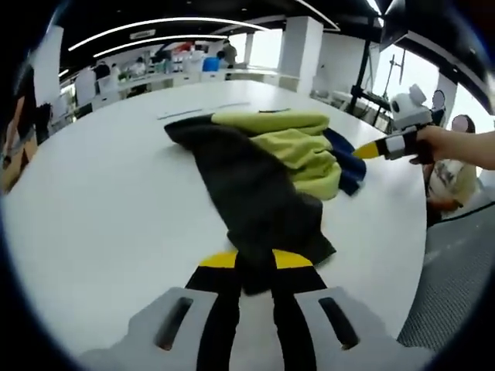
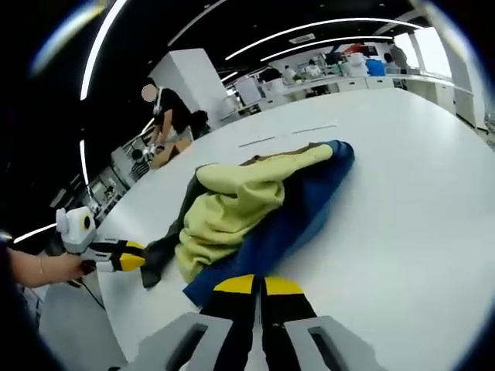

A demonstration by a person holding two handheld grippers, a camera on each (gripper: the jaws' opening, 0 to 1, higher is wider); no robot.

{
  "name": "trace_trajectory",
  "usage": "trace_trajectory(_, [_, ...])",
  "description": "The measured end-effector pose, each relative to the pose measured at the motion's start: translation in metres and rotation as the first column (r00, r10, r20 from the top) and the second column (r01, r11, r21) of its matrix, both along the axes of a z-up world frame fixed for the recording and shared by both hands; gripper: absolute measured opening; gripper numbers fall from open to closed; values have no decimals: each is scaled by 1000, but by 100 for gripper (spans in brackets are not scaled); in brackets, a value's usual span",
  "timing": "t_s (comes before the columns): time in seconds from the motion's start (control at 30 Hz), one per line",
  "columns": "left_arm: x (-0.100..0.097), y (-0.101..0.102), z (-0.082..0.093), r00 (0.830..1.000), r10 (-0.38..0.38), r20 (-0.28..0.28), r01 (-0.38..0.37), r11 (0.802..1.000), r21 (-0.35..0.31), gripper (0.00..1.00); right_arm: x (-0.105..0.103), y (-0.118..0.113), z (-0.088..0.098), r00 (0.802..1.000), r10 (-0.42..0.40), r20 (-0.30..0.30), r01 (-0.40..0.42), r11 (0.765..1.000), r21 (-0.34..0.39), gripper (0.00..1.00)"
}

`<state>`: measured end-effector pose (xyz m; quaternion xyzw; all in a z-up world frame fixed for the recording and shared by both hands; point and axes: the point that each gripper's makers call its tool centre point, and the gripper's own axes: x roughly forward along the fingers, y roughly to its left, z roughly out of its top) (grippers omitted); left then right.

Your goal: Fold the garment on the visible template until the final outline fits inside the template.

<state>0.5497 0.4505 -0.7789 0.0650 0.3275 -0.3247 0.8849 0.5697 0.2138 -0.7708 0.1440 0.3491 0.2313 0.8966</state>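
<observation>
My 2 grippers hold opposite ends of the garment (image 1: 263,174), a crumpled heap of dark, yellow-green and blue cloth lying on the white surface (image 1: 100,224), its long axis running from one gripper to the other. The left gripper (image 1: 254,261) has its fingers closed on the dark end; the right gripper (image 2: 257,284) has its fingers pinched together at the blue edge. No template outline is plainly visible around the garment.

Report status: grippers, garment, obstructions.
Left gripper shut on garment's dark edge. Right gripper shut on blue edge. Garment bunched on white table. Nothing in the way.
</observation>
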Motion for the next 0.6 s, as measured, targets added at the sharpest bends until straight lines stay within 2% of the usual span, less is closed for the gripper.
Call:
trace_trajectory(0.07, [0, 2, 1, 1000, 11, -9, -11, 1000, -12, 0, 1, -2, -1, 1000, -9, -5, 9, 1000, 0, 0])
trace_trajectory(0.3, [3, 7, 9, 999, 41, 5, -41, 999, -31, 0, 4, -9, 10, 1000, -26, 18, 26, 1000, -2, 0])
trace_trajectory(0.6, [8, 23, 32, 995, 87, 51, -86, 996, -19, 0, 5, -41, 22, 999, -27, 21, 28, 999, -29, 0])
